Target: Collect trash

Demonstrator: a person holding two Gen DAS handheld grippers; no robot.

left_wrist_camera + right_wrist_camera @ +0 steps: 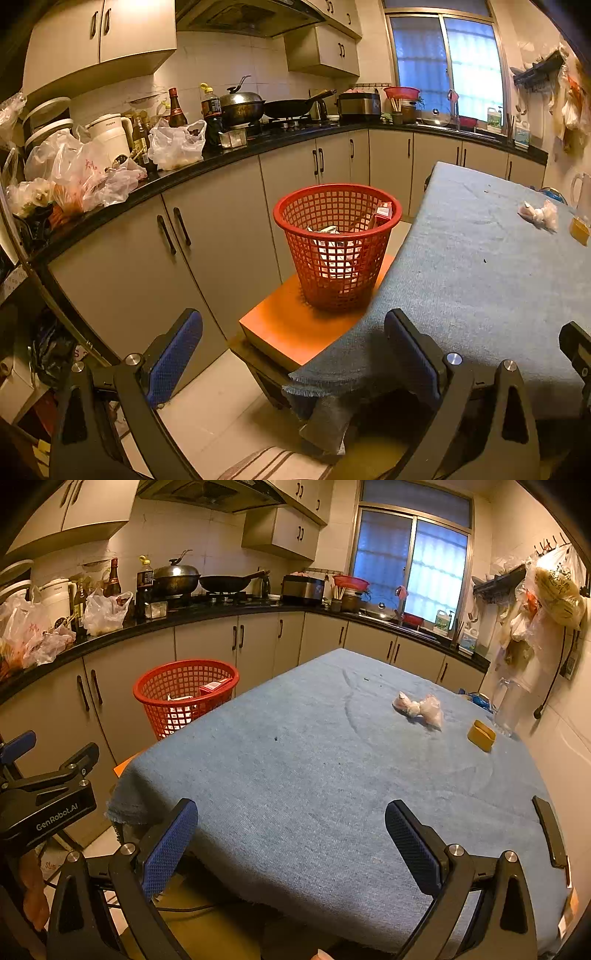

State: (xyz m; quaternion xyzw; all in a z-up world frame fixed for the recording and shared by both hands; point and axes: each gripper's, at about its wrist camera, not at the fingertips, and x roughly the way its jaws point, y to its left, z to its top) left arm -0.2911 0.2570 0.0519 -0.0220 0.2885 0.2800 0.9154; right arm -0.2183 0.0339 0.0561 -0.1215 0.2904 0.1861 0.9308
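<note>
The left claw (pixel 293 362) hangs at the near corner of the cloth-covered counter (pixel 480 266), its 2 blue pads spread wide with nothing between them. Just ahead of it stands the red basket (pixel 337 243) on an orange stool (pixel 295 328) pushed against the counter's left edge; some paper and a red carton already lie inside. The basket sits near the stool's far end and looks light — a careless nudge from this claw, or a drop aimed at the rim, could tip it or slide it off.

Further right, the right claw (pixel 291 845) hovers over the near edge of the blue cloth, also fully apart and empty. The remaining trash, a crumpled plastic wrapper (pixel 419 708), lies well across the counter toward the far right, close to a small yellow object (pixel 481 735) and a clear glass jug (pixel 511 709) by the wall. That is where I see the main risk:

- the wrapper is thin and springy, so the pads may close on only a corner and lose it on the way to the basket
- pressing down could pinch the cloth and drag it
- a wide approach could knock the jug — it stands just beside the reach path
</note>
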